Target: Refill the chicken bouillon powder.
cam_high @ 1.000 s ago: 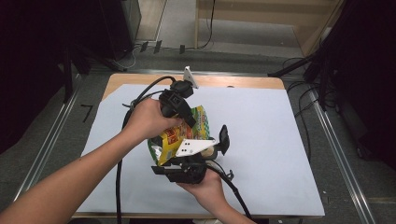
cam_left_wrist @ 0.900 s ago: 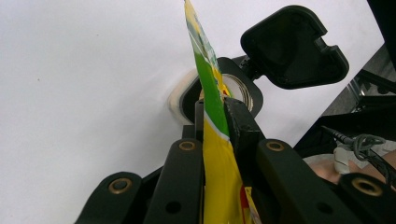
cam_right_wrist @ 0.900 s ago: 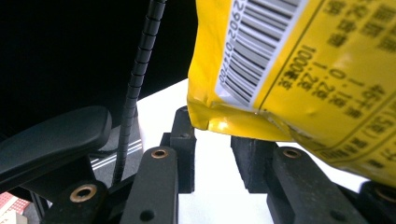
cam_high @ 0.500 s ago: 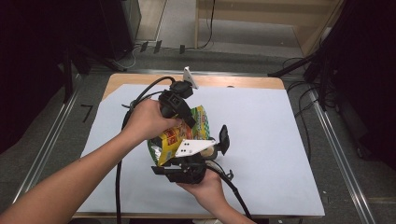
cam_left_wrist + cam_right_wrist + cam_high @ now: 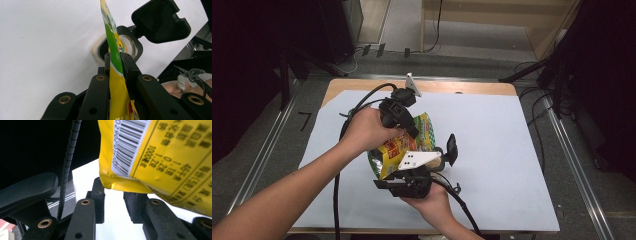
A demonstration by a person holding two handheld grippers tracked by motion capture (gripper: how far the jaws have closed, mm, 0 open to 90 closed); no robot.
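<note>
item inspected: a yellow and green snack bag, held up off the white table sheet between both tools.

left gripper: jaws closed nearly flat on the bag's sealed edge, film pinched thin and edge-on between the pads. grip confirmed.

right gripper: jaws stand partly apart with a clear gap; the bag's lower corner, by the barcode, hangs just above and ahead of the pads, not pressed by them. nothing held.

a tape roll lies on the sheet beyond the left jaw tips, apart from the bag.

handling judgement: light, soft, crinkly film; glossy and likely slippery. contents probably brittle, so squeezing the belly risks crushing. the flat seams and corners are the sound places to hold. recommended second hold: the bottom corner seam directly ahead of the right pads.
</note>
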